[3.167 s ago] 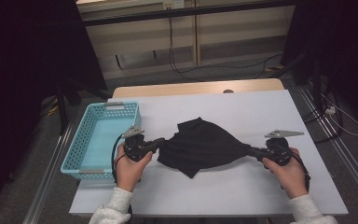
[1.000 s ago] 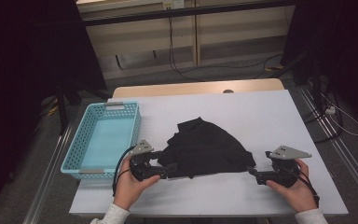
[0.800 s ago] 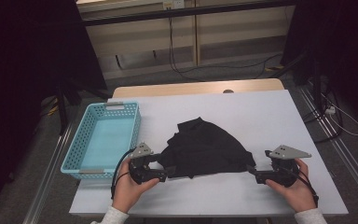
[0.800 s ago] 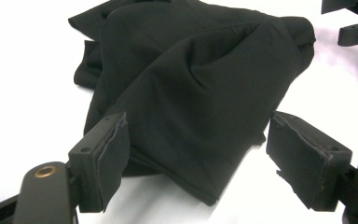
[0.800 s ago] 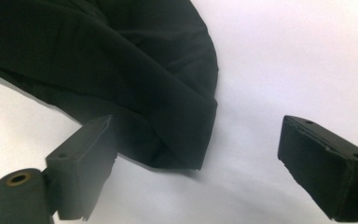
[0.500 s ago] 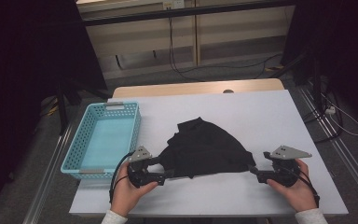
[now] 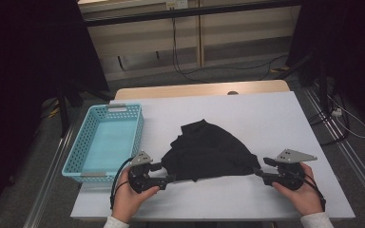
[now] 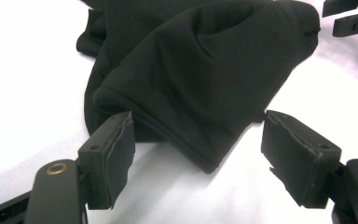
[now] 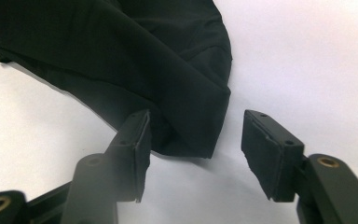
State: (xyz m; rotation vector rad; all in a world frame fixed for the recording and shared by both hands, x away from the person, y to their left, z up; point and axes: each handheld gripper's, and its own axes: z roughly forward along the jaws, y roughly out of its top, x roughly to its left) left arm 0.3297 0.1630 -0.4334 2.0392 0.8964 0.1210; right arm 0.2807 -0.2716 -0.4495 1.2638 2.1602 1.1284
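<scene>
I see black garment (image 7: pixel 208 153) mid-frame, long axis left-right | left gripper (image 7: pixel 167 174) at lower-left corner, right gripper (image 7: pixel 261 168) at lower-right corner | both closing, parted, nothing pinched yet

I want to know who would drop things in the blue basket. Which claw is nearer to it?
Left. The left claw sits just off the blue basket's near corner; the right claw is across the black cloth, far from it.
</scene>
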